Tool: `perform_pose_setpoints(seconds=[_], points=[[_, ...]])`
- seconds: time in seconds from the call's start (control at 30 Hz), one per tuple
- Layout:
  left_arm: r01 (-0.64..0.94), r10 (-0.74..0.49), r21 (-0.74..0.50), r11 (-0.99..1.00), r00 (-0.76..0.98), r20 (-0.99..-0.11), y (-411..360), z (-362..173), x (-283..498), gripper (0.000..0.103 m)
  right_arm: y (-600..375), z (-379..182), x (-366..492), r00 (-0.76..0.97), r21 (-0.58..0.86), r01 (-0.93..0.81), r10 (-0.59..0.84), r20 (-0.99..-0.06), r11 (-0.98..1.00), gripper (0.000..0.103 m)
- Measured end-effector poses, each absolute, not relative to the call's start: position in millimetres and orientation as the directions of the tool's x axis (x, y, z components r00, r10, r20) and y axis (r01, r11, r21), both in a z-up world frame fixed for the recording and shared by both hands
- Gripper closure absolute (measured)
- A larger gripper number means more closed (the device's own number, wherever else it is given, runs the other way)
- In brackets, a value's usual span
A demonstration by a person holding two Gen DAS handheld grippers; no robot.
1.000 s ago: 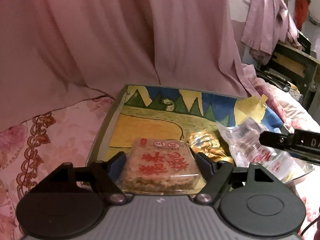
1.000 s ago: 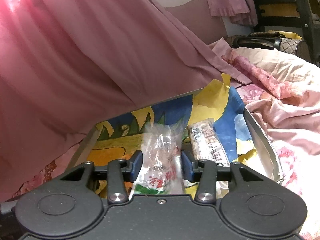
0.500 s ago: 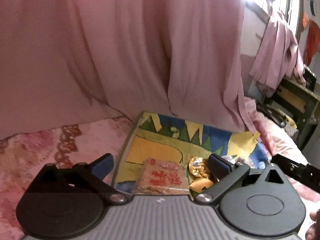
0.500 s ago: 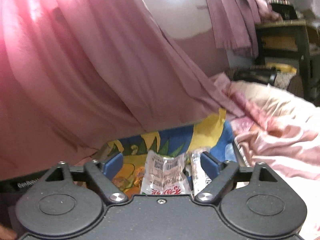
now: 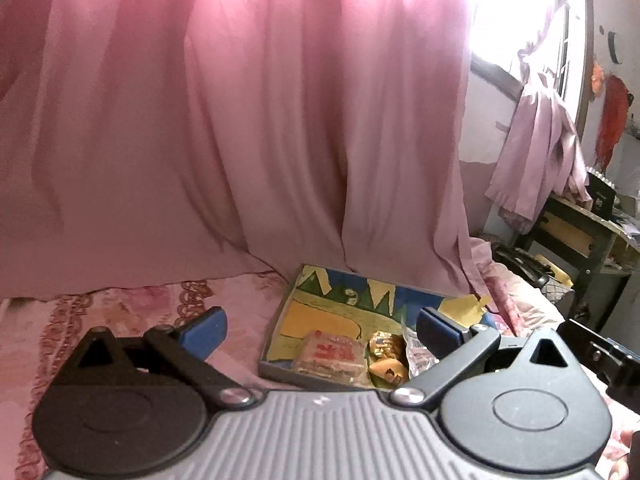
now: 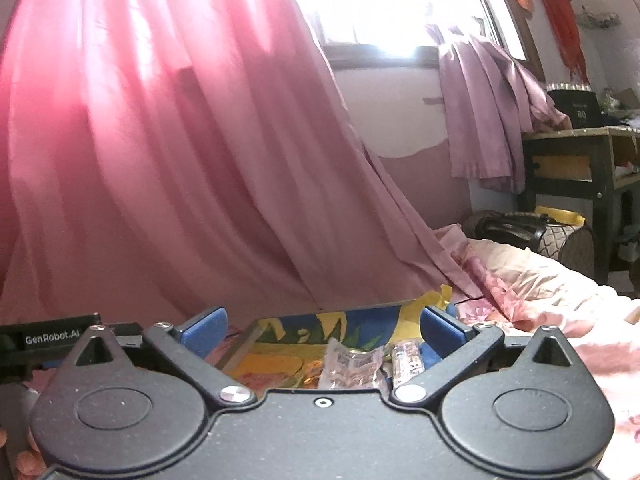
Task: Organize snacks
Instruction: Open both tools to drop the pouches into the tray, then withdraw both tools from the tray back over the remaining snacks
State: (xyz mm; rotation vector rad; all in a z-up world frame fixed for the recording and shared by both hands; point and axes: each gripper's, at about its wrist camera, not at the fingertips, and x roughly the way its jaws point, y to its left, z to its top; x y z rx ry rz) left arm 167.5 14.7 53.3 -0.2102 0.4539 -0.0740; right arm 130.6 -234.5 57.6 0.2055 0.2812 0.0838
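Both claws stood spread wide and empty above the bed [image 5: 120, 308]. Left claw [image 5: 320, 330]; right claw [image 6: 322, 326]. The snacks lay in the painted tray [image 5: 276, 372], ahead of and below both claws: the rice cake pack [image 5: 330, 356] at the tray's near left, gold-wrapped sweets [image 5: 384, 346] beside it, then the clear packet [image 6: 352, 364] and the wrapped bar [image 6: 408, 362], whose long axis ran away from the right claw. I judged the left claw nearer the rice cake pack, the right nearer the bar.
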Motion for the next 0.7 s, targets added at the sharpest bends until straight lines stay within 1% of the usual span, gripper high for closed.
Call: perform_pose_setpoints(seconds=[0.17,0.33,0.6,0.7], points=[[0.026,-0.089,-0.16,0.987,0.912,-0.399,20,56,126,0.0,-231,64,98,0.955,0.233,-0.082,0.143,-0.259,0.969,0.001],[0.017,-0.068,-0.128,0.992,0.911,-0.408,22,56,97,0.0,-229,67,64,0.953,0.246,-0.087,0.153,-0.262,0.965,0.001],[-0.01,-0.035,-0.091,0.996,0.877,-0.479,32,44,64,0.0,-222,62,27,0.936,0.261,-0.088,0.17,-0.309,0.961,0.001],[-0.021,-0.028,-0.088,0.996,0.854,-0.519,36,38,58,0.0,-217,58,19,0.923,0.255,-0.084,0.172,-0.344,0.963,0.001]])
